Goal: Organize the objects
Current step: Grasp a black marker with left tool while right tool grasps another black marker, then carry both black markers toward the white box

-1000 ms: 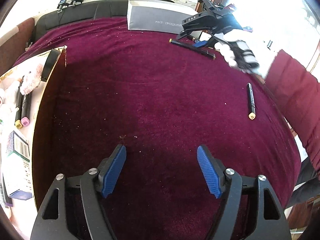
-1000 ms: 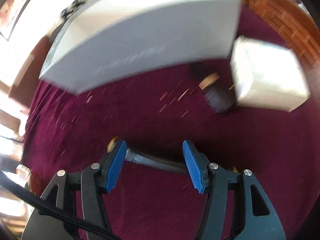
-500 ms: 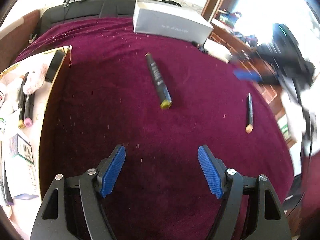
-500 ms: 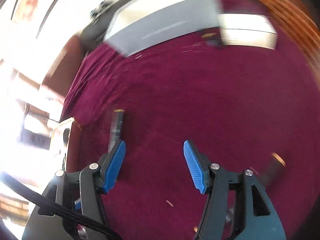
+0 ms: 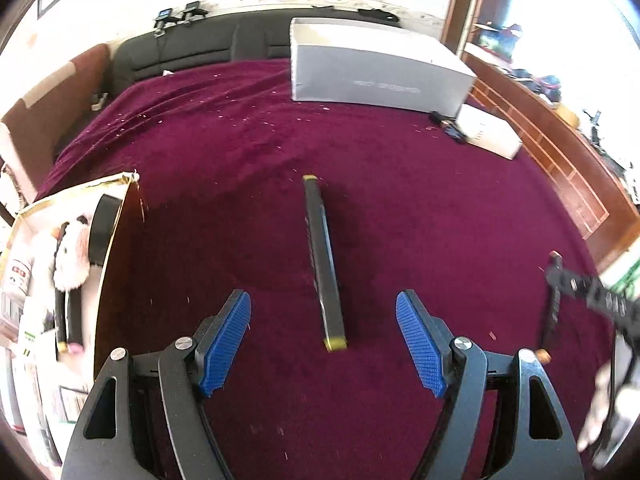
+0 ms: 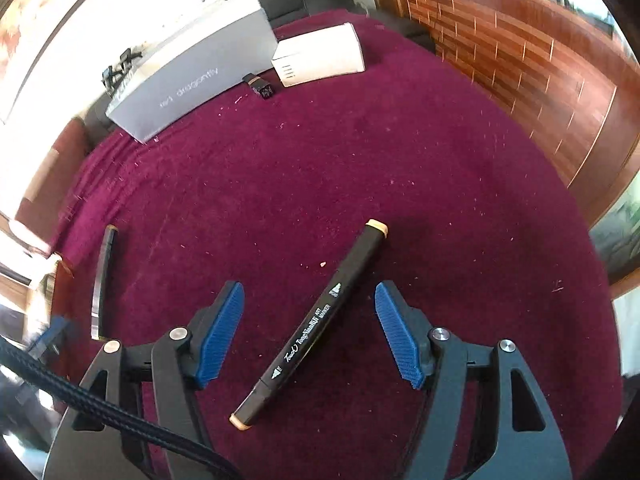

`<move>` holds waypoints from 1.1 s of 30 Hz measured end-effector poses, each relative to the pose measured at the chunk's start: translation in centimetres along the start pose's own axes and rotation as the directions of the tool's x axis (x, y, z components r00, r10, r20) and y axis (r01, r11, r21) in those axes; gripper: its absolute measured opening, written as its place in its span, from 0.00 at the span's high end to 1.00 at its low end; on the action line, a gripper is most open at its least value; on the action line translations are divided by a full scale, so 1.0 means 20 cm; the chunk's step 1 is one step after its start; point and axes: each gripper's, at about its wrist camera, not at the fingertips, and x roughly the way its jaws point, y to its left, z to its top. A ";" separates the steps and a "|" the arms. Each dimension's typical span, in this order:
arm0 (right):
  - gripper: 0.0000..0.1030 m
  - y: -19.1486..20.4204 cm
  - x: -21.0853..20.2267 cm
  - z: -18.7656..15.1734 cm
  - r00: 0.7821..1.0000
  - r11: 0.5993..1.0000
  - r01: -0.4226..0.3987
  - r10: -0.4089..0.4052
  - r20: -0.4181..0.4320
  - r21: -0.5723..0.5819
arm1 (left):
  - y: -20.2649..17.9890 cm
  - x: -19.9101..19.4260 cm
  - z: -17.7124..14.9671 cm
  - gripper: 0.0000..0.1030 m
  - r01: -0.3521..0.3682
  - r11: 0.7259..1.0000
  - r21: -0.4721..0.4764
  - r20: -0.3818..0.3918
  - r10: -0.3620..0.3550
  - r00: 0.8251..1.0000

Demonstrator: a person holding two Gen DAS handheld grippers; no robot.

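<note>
Two markers lie flat on the maroon surface (image 5: 440,208).
My right gripper (image 6: 310,330), jaws opening, straddles the black, tan-capped marker (image 6: 316,320), lying diagonally, untouched. My left gripper (image 5: 323,342), spread, frames the yellow-capped marker (image 5: 323,264) pointing away.

Your right gripper (image 6: 308,332) left far gray box (image 6: 192,80); now hangs over tan-capped marker (image 6: 316,320), jaws opening, pads clear of barrel. Yellow-capped marker (image 5: 324,264), earlier between those jaws at far box, now mid-cloth, lengthwise ahead of your left gripper (image 5: 324,344). Left gripper advanced toward it; opening unchanged.
</note>
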 end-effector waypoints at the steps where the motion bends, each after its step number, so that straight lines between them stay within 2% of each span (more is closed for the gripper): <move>1: 0.34 0.02 0.01 -0.01 1.000 1.000 0.010 -0.010 -0.003 -0.013 | 0.00 0.03 0.02 0.33 -0.016 1.000 0.002 0.000 0.016 1.000; 5: 0.35 0.08 0.03 -0.05 0.999 0.997 0.051 -0.050 0.018 -0.058 | -0.01 0.17 0.07 0.33 -0.118 0.992 0.037 0.002 0.118 0.993; 8: 0.37 0.11 0.03 -0.08 0.995 0.992 0.094 -0.091 0.037 -0.090 | -0.03 0.25 0.08 0.33 -0.138 0.989 0.054 -0.017 0.139 0.990; 13: 0.56 0.14 0.05 -0.10 0.981 0.973 0.191 -0.184 0.064 -0.128 | -0.09 0.30 0.07 0.34 -0.153 0.982 0.108 0.015 0.152 0.988; 14: 0.58 0.13 0.05 -0.10 0.980 0.974 0.193 -0.185 0.069 -0.120 | -0.09 0.30 0.07 0.43 -0.132 0.985 0.113 0.009 0.132 0.991; 15: 0.63 0.12 0.04 -0.09 0.980 0.976 0.191 -0.183 0.074 -0.109 | -0.09 0.30 0.07 0.61 -0.099 0.989 0.114 -0.001 0.099 0.995; 16: 0.69 0.10 0.05 -0.09 0.981 0.977 0.188 -0.181 0.077 -0.099 | -0.10 0.29 0.07 0.69 -0.074 0.990 0.117 -0.012 0.076 0.997; 17: 0.71 0.09 0.05 -0.08 0.981 0.979 0.182 -0.176 0.078 -0.089 | -0.11 0.27 0.06 0.84 -0.073 0.989 0.127 -0.020 0.076 0.997; 18: 0.74 0.08 0.04 -0.08 0.983 0.982 0.173 -0.167 0.076 -0.081 | -0.12 0.27 0.06 0.89 -0.060 0.990 0.125 -0.029 0.065 0.997; 21: 0.83 0.05 0.03 -0.08 0.986 0.986 0.154 -0.150 0.069 -0.065 | -0.11 0.22 0.03 0.89 -0.004 0.996 0.088 -0.043 0.007 0.999; 24: 0.88 -0.04 0.02 -0.06 0.997 0.998 0.061 -0.061 0.044 0.002 | -0.09 0.14 0.01 0.89 0.047 0.997 0.059 -0.032 -0.045 0.998; 26: 0.88 -0.09 0.01 -0.06 0.999 0.999 0.006 -0.007 0.033 0.051 | -0.07 0.09 0.00 0.89 0.074 0.996 0.048 -0.019 -0.073 0.997; 33: 0.88 -0.12 -0.09 -0.10 0.995 0.988 -0.099 0.094 0.046 0.118 | 0.02 -0.07 -0.01 0.89 0.158 0.987 0.011 0.022 -0.158 0.987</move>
